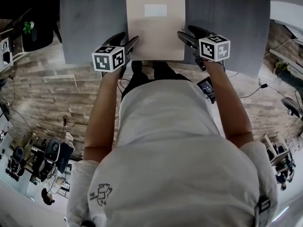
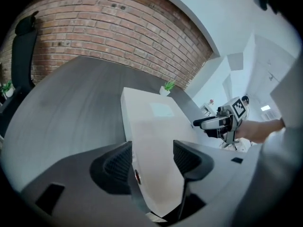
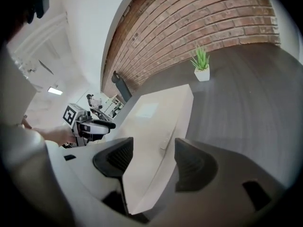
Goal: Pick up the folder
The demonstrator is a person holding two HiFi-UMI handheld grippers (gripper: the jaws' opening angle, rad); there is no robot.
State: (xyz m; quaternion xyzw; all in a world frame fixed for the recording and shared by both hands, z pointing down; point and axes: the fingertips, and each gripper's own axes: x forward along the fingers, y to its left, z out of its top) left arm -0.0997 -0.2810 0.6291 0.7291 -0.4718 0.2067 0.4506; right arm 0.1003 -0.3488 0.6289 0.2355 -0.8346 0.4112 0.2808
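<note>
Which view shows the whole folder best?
Head view: the folder lies flat on the table, nearly its whole outline visible. Left gripper view shows it foreshortened, its left edge between parted jaws; right gripper view, its right edge likewise.

Red brick wall (image 2: 118,27), dark grey tabletop (image 1: 85,22), small potted plant (image 3: 200,65), black chair (image 2: 23,51), wood-plank floor (image 1: 47,98)

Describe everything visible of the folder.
The folder is a pale beige rectangle with a white label near its far end, and looks like stiff card. It lies closed and flat on the grey table, close to its near edge. The left claw and right claw each straddle a near corner, jaws apart.
</note>
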